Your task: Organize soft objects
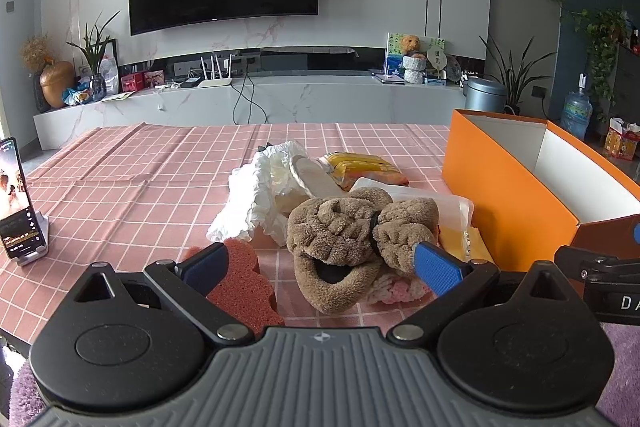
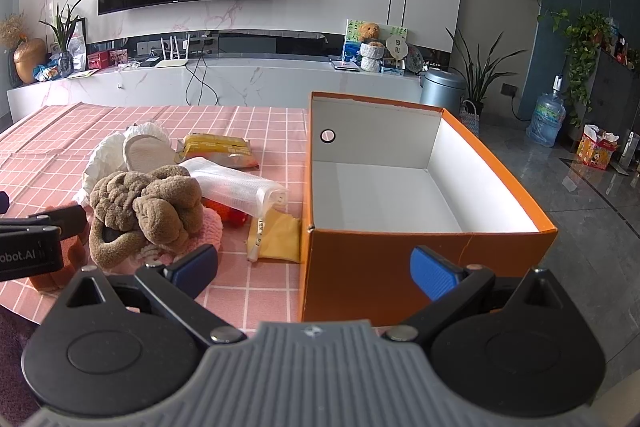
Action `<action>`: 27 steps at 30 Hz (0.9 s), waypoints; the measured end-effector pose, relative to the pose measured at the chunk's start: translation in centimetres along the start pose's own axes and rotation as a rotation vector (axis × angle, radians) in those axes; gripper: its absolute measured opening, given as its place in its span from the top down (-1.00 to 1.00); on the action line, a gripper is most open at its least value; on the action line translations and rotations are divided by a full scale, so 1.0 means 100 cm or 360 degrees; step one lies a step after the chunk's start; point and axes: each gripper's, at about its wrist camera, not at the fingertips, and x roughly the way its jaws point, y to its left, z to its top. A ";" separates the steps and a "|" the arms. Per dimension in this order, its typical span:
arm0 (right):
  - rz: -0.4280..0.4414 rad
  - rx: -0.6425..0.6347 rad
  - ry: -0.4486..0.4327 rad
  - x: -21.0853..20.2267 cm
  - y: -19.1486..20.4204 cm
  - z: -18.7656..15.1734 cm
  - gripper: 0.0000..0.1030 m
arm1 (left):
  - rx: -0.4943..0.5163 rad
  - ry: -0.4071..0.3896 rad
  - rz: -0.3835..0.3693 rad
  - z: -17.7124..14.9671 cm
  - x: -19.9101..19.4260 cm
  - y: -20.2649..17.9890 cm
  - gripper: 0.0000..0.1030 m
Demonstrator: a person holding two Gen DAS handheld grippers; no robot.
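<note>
Fuzzy brown thing: The soft brown plush thing [image 1: 340, 239] sat in the lower middle of my left camera's picture, on top of the heap. In my right camera's picture it was at the lower left.
Pink knit thing: A fluffy pink and white bit [image 1: 396, 289] peeked out from under the brown one, low and a little to the right.
Sponge: A reddish sponge [image 1: 244, 287] lay at the lower left, just beside the brown thing.
Rest of the heap: Behind were a white crinkly cloth [image 1: 256, 191], a yellow packet [image 1: 360, 167], a clear bubbly bag [image 2: 236, 187] and a flat yellow piece [image 2: 280, 239].
Box: The orange box [image 2: 360, 267] stood open on the right side of the right picture. I saw nothing inside it, just white walls.
Table: All of it was on the pink checked cloth [image 1: 140, 167].
How to do it well: I thought the brown thing should go first, since it was on top. I should pinch a thick fold in its middle, lift straight up so the pink bit stays down, then drop it deep in the box.
Left tongs: My left tongs [image 1: 320, 263] were wide open and held nothing. The brown thing sat between the two blue tips. The right tip looked very near its fluff, but I could not tell if it touched.
Right tongs: My right tongs [image 2: 316, 267] were wide open too, holding nothing, in front of the near wall of the box.
</note>
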 end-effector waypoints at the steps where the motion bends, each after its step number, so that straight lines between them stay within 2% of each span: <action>1: 0.0000 -0.0001 0.0000 0.000 -0.001 0.000 -0.95 | 0.0000 0.0000 -0.0001 0.000 0.000 0.000 -1.00; 27: -0.0018 -0.0004 0.0024 0.000 0.002 -0.001 -0.95 | 0.0018 0.0015 -0.0015 -0.006 -0.001 0.000 -1.00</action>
